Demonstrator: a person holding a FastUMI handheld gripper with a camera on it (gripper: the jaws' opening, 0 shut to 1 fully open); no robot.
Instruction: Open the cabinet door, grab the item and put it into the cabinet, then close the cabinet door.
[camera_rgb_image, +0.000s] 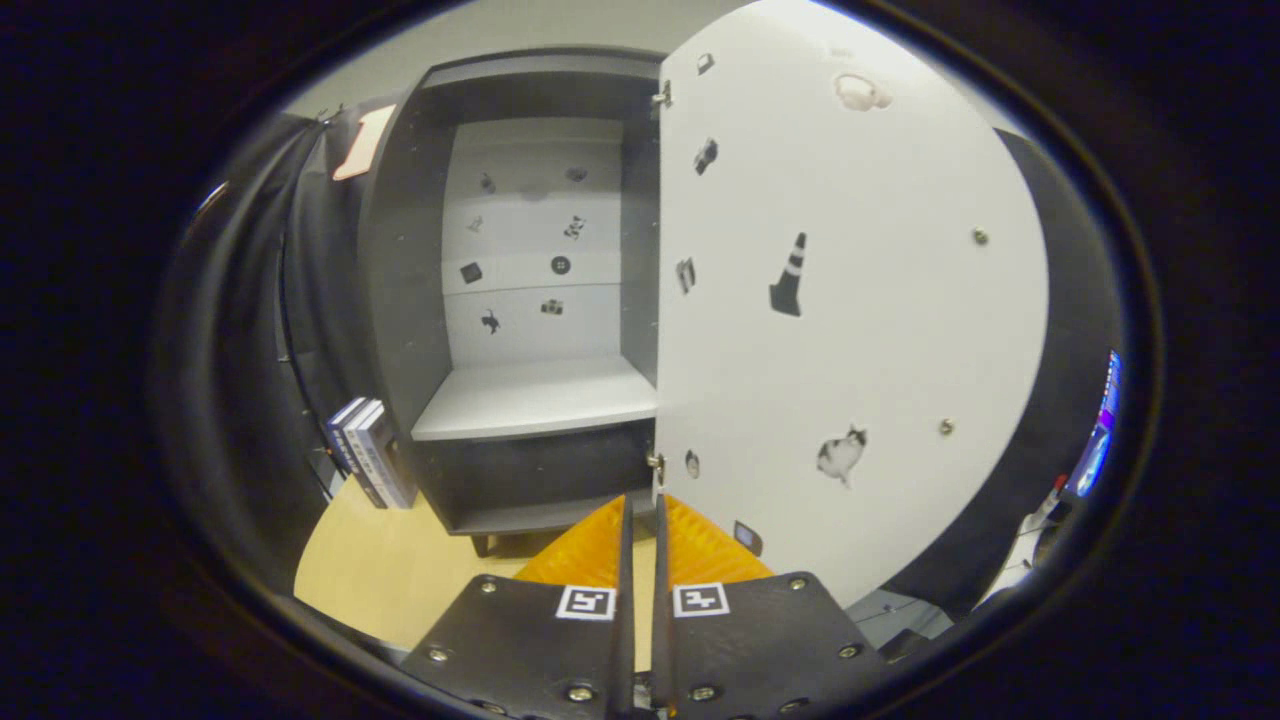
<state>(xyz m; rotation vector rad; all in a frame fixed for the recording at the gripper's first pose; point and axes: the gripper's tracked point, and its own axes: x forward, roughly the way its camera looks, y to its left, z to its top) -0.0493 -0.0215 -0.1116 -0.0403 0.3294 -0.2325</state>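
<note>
Two or three books (368, 452) stand upright on the wooden table (400, 570), off to my left and ahead of the fingers, leaning against the cabinet's left side. I can't tell if these are the item meant for the task; nothing else loose shows up near the fingers.

Moving right: the dark cabinet (400, 300) sits straight ahead and slightly left of the gripper. Its inside is open to view, with a pale shelf (535, 400) that looks bare, and a light back panel dotted with small stickers. A lower bay under the shelf is dark, contents unclear.

Right of that, the white cabinet door (850, 330) is swung wide open, hinged on the cabinet's right edge, directly ahead and to the right of my fingers. More stickers on it, a cone and a cat among them, plus a few screw heads.

My gripper (640, 525): fingers nearly together, only a thin slit between them, nothing visibly clamped. The tips point at the door's lower hinge edge; I can't say if they touch it.

Step, my read: door opening looks done, so the grab is next. Nothing is in the cabinet yet by the look of the shelf. Next move calls for backing off the door, spreading the fingers, swinging left toward the books if those are the target, and approaching so both fingers straddle one.
</note>
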